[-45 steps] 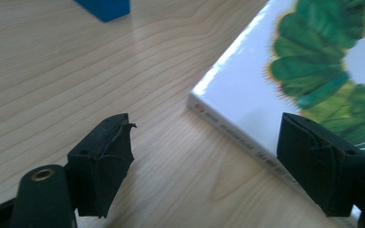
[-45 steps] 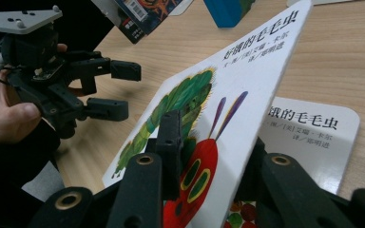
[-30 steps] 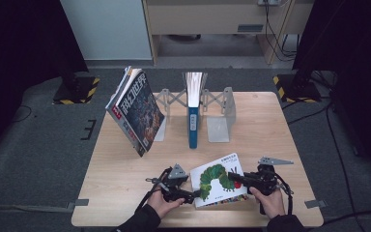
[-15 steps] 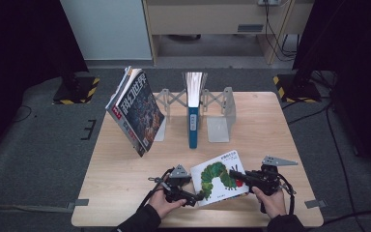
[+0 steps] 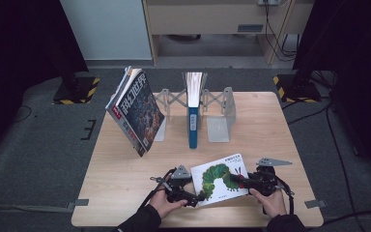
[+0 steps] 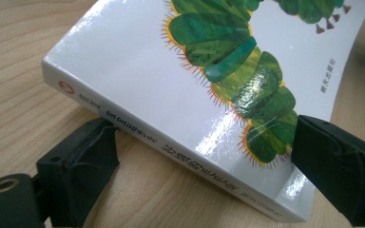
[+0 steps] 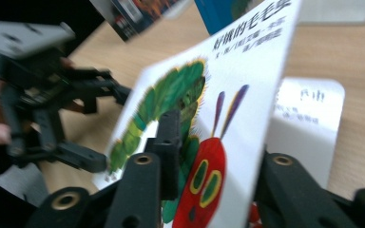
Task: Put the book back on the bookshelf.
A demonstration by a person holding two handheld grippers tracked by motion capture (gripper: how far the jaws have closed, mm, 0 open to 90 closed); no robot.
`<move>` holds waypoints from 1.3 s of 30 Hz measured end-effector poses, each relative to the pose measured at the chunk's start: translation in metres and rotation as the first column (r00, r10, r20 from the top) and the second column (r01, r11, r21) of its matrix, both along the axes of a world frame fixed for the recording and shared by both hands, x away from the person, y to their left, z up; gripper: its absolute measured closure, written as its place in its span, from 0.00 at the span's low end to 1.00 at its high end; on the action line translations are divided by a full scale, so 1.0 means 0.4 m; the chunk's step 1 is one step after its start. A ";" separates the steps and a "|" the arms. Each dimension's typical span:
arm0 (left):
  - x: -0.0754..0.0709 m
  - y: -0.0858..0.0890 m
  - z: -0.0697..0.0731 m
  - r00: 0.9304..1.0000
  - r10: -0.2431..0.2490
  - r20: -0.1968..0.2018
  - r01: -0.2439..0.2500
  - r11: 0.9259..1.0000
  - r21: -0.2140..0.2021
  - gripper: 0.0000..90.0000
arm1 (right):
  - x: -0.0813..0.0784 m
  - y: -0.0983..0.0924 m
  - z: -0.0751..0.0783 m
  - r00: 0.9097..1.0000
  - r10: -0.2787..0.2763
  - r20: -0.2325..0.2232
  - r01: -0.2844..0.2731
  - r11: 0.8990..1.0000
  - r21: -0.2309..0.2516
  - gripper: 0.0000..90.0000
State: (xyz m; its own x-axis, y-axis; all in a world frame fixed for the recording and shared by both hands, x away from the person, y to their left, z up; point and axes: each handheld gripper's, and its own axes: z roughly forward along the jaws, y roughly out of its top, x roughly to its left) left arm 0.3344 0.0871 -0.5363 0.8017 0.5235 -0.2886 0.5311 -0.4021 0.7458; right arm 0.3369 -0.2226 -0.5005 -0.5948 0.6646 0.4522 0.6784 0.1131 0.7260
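On the far left of the table (image 5: 111, 179), a dark magazine (image 5: 137, 112) stands tilted, leaning against the left end of a grey metal book rack (image 5: 221, 108). A tall blue book (image 5: 192, 116) stands upright in the middle of that rack.

Near the front edge, the person's left hand holds the left gripper (image 5: 200, 198). Its jaws are spread wide. In the left gripper view, the white caterpillar book (image 6: 180, 90) sits between the two black jaws. One jaw is down by the spine on the left side, and the other is at the cover on the right side. I cannot tell for sure if the pads press on the book, but there looks to be a small gap at the spine. These jaws have just been opening, with the book between them.

The caterpillar book (image 5: 220, 179) is at the near middle of the table, between the two hands. Its left end is on the wood.

To the right of it, the right hand holds the right gripper (image 5: 236, 180). In the right gripper view, its two jaws are close together on the front cover (image 7: 218, 118) of the book, one jaw on each side of it. The cover is lifted up away from the white page (image 7: 309, 118) under it. These jaws have just been opening a little, with the cover between them.
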 end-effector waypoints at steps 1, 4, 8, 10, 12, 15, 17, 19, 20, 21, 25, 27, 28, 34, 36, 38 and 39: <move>0.000 0.000 0.000 1.000 0.001 0.005 -0.001 1.000 0.005 0.10 | 0.002 0.002 -0.005 1.000 -0.001 -0.009 0.001 1.000 -0.018 0.69; 0.000 0.001 0.001 1.000 0.004 0.008 -0.004 1.000 0.007 0.12 | 0.005 0.014 -0.022 1.000 -0.011 -0.027 0.008 0.996 -0.087 0.62; 0.000 0.001 0.001 1.000 0.005 0.009 -0.005 1.000 0.007 0.12 | 0.008 0.019 -0.032 0.999 -0.017 -0.035 0.013 0.994 -0.112 0.60; -0.001 0.001 0.001 1.000 0.008 0.008 -0.008 1.000 0.006 0.12 | 0.008 0.020 -0.031 0.999 -0.014 -0.029 0.010 0.993 -0.118 0.60; -0.001 0.001 0.001 1.000 0.014 0.000 -0.014 1.000 0.003 0.12 | 0.007 0.022 -0.031 1.000 -0.015 -0.024 0.012 0.992 -0.124 0.60; 0.001 0.002 0.002 1.000 0.015 -0.007 -0.015 1.000 0.001 0.13 | 0.008 0.023 -0.031 1.000 -0.010 -0.020 0.007 0.992 -0.128 0.60; 0.001 0.002 0.002 1.000 0.013 -0.001 -0.013 1.000 0.005 0.13 | 0.007 0.027 -0.031 1.000 -0.007 -0.020 0.004 0.993 -0.122 0.60; 0.001 0.003 0.001 1.000 0.017 -0.009 -0.017 1.000 -0.005 0.13 | 0.006 0.032 -0.029 1.000 -0.001 -0.021 -0.002 0.993 -0.118 0.60; 0.003 0.005 0.002 1.000 0.016 -0.014 -0.016 1.000 -0.009 0.13 | 0.006 0.034 -0.029 1.000 0.006 -0.014 -0.008 0.992 -0.122 0.60; 0.005 0.006 0.001 1.000 0.017 -0.019 -0.017 1.000 -0.016 0.13 | 0.006 0.036 -0.029 1.000 0.007 -0.009 -0.008 0.992 -0.124 0.60; 0.005 0.007 0.001 0.999 0.022 -0.028 -0.023 0.999 -0.022 0.13 | 0.005 0.041 -0.029 1.000 0.012 -0.008 -0.013 0.993 -0.115 0.59; 0.004 0.006 0.001 0.999 0.022 -0.023 -0.022 1.000 -0.019 0.13 | 0.005 0.043 -0.029 1.000 0.020 -0.007 -0.021 0.995 -0.103 0.59; 0.004 0.006 0.000 1.000 0.026 -0.014 -0.026 1.000 -0.016 0.13 | 0.004 0.046 -0.028 1.000 0.019 -0.008 -0.020 0.995 -0.097 0.58; 0.006 0.009 -0.002 0.999 0.038 -0.025 -0.039 0.999 -0.037 0.15 | 0.002 0.051 -0.023 1.000 0.028 0.000 -0.028 0.993 -0.111 0.48; 0.007 0.009 -0.002 0.999 0.037 -0.032 -0.038 0.998 -0.045 0.17 | -0.001 0.056 -0.017 0.999 0.036 0.020 -0.032 0.988 -0.150 0.42; 0.006 0.008 -0.002 0.999 0.035 -0.036 -0.036 0.998 -0.050 0.19 | -0.001 0.060 -0.012 0.999 0.036 0.039 -0.029 0.984 -0.177 0.32; 0.006 0.009 -0.002 0.999 0.034 -0.038 -0.036 0.998 -0.052 0.20 | 0.000 0.060 -0.011 0.998 0.035 0.055 -0.024 0.982 -0.186 0.31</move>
